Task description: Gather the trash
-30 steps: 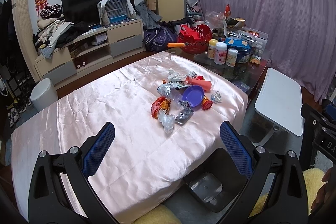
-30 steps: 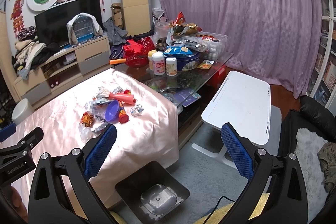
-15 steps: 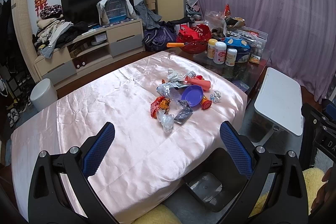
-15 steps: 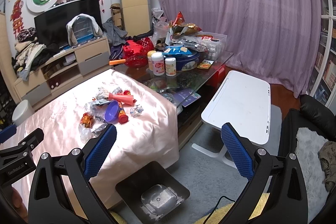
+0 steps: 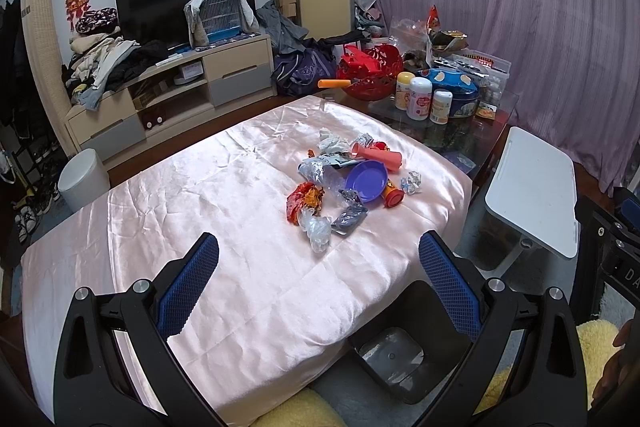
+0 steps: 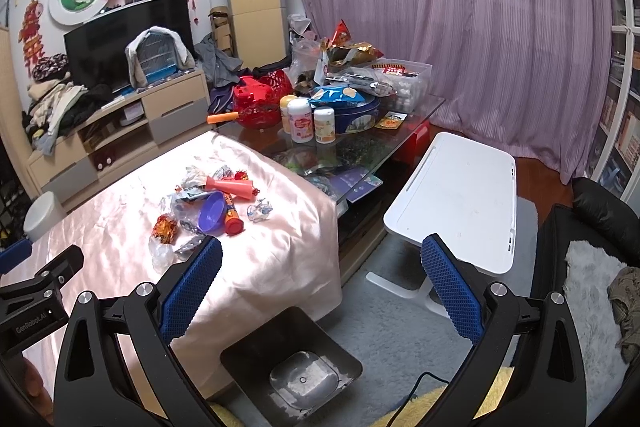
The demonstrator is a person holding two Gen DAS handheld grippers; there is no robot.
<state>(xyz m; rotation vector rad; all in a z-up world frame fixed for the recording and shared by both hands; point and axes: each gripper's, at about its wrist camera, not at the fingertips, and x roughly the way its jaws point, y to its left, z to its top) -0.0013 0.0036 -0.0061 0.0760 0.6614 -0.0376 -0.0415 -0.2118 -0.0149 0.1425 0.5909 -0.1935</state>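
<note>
A heap of trash lies on the pink satin tablecloth (image 5: 200, 211): a purple plastic bowl (image 5: 366, 181), an orange tube (image 5: 378, 155), a red-capped can (image 5: 391, 195), a red-gold wrapper (image 5: 304, 201), crumpled clear plastic (image 5: 318, 229) and foil scraps. The purple bowl (image 6: 211, 213) also shows in the right wrist view. A black bin (image 5: 394, 347) stands on the floor by the table's near corner; it also shows in the right wrist view (image 6: 294, 367). My left gripper (image 5: 318, 259) is open and empty, above the near tablecloth. My right gripper (image 6: 320, 259) is open and empty, above the bin.
A white lap table (image 6: 456, 203) stands right of the bin. A cluttered glass coffee table (image 6: 360, 131) with jars and a red basket sits behind the pink table. A TV cabinet (image 5: 168, 91) and a white round bin (image 5: 82, 179) are at the far left.
Both views have shifted only slightly; the grippers stay open and the trash has not moved.
</note>
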